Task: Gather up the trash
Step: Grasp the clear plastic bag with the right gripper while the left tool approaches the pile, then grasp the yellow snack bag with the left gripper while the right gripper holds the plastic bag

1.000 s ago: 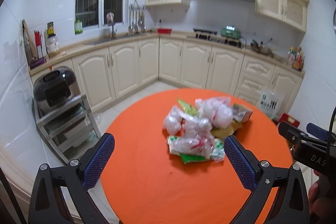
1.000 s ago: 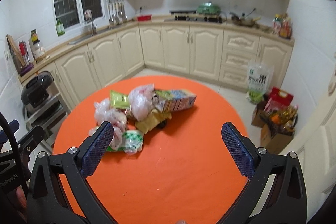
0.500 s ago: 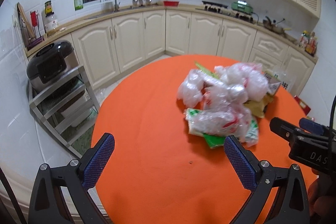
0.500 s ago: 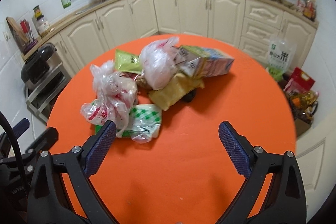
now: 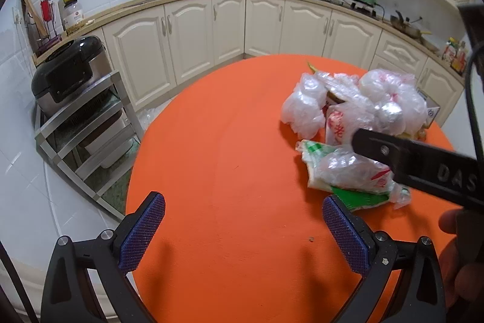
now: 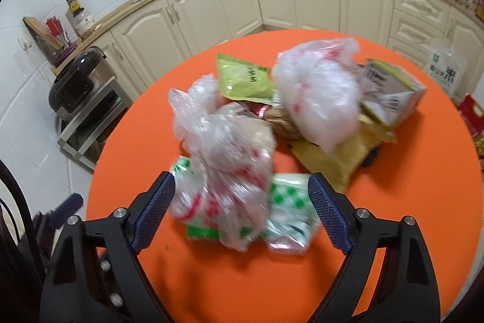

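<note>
Orange table [image 6: 408, 186]: three clear bags, one carton [image 6: 393, 93].

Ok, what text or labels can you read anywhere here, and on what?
"DAS": right gripper body, seen from the left wrist view; cut off at the frame edge.
Red print on plastic bag: unreadable.
Green packet: dark print, blurred.
Carton: print too blurred.
White sack on floor: large character, unclear.

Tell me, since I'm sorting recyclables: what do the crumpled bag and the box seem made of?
Crumpled bag: thin clear plastic film, glossy; it wrinkles and shows the pack beneath. Box: probably printed cardboard, matte, with flat panels and folded edges.
</note>
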Tool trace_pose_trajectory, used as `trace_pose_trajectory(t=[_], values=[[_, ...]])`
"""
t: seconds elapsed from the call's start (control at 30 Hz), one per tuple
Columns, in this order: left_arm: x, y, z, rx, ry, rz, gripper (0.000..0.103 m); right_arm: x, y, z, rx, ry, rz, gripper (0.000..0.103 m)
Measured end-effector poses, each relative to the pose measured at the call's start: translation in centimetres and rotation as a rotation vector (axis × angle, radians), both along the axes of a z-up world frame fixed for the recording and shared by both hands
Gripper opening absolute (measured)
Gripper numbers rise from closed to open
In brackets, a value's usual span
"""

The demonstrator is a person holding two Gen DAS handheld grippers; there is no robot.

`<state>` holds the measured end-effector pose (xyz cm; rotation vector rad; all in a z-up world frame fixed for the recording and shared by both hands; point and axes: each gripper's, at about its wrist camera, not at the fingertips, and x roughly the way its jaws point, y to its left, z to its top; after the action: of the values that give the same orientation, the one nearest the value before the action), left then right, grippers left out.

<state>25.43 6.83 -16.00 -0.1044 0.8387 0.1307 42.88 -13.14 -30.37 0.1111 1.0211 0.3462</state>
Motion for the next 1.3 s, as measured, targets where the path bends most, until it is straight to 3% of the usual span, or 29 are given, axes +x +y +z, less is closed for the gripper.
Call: trace_pose_trajectory(t=[0.03, 0.1, 0.27, 0.9, 1.3], values=[[0.1, 0.1, -0.2, -0.001, 0.003, -0.001, 0.102, 0.3, 0.2, -0.3, 0.0, 0.007, 0.006, 0.083], [0.6, 0.0, -0.4, -0.002, 0.008, -0.004, 0.102, 0.9, 0.7, -1.2, -0.022, 0.024, 0.022, 0.055], [0.9, -0.5, -0.6, -0.001, 0.015, -0.018, 0.102, 0.0, -0.7, -1.2, 0.012, 0.008, 0.032, 0.044], [3.0, -4.0, 0.3, 0.02, 0.01, -0.089, 0.102, -3.8, -8.7, -0.2, 0.06, 0.0, -0.059, 0.043], [4.7, -10.4, 1.0, 0.036, -0.015, -0.204, 0.102, -5.9, -15.7, -0.6, 0.087, 0.0, -0.191, 0.043]])
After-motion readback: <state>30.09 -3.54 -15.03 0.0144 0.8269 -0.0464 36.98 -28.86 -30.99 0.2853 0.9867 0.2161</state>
